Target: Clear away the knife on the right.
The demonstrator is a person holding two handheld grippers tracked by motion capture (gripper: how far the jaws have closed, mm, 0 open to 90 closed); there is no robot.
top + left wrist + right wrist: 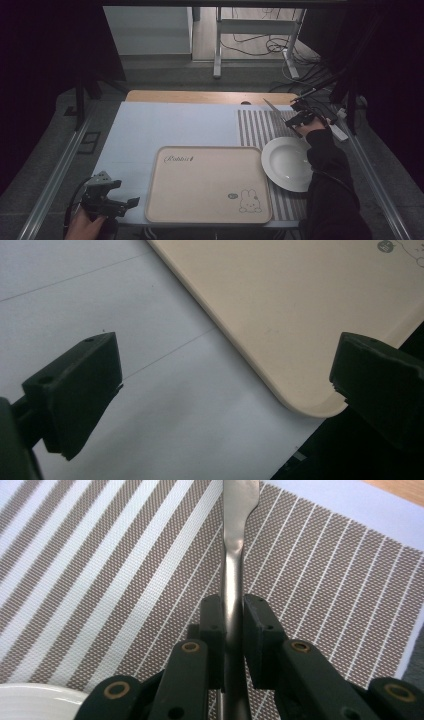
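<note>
Knife: metal knife [233,570] pinched between the right gripper's [233,617] pads, blade pointing away over the striped placemat [325,580]; in the high view it sits at the mat's far right [272,105].
Plate: white deep plate [287,162] on the placemat, nothing in it, just right of the tray.
Tray: beige tray [207,182] with a rabbit print, bare, on the pale blue table cover [170,125].
Left gripper: [225,390] jaws spread wide, nothing between them, hanging over the tray's near left corner [300,405].
</note>
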